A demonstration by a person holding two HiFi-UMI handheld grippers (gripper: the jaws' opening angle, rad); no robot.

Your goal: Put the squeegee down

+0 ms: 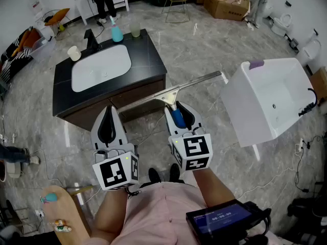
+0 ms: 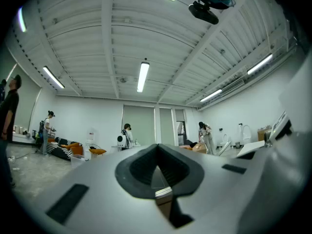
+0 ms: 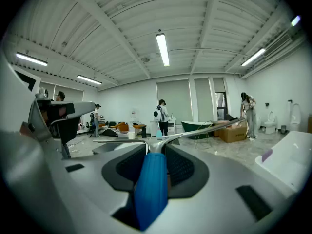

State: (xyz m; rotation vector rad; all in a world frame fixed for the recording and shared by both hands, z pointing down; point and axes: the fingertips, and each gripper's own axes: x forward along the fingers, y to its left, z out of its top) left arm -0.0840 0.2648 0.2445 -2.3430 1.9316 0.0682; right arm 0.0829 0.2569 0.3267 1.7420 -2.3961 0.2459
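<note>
My right gripper (image 1: 177, 110) is shut on the squeegee's blue handle (image 1: 178, 118) and holds it in the air over the marble floor. Its long metal blade (image 1: 173, 91) runs from lower left to upper right, just in front of the black vanity (image 1: 153, 60). In the right gripper view, the blue handle (image 3: 151, 189) sits between the dark pads (image 3: 183, 169) and the blade (image 3: 200, 129) sticks out ahead. My left gripper (image 1: 108, 111) hovers to the left of it at the same height, apart from the squeegee. Its jaws (image 2: 157, 150) are together with nothing in them.
The vanity carries a white sink (image 1: 99, 68), a blue bottle (image 1: 117, 33) and cups. A white bathtub (image 1: 265, 98) stands to the right. Cables trail over the floor. A dark screen device (image 1: 225, 221) hangs at the person's waist. Other people stand far back in the room.
</note>
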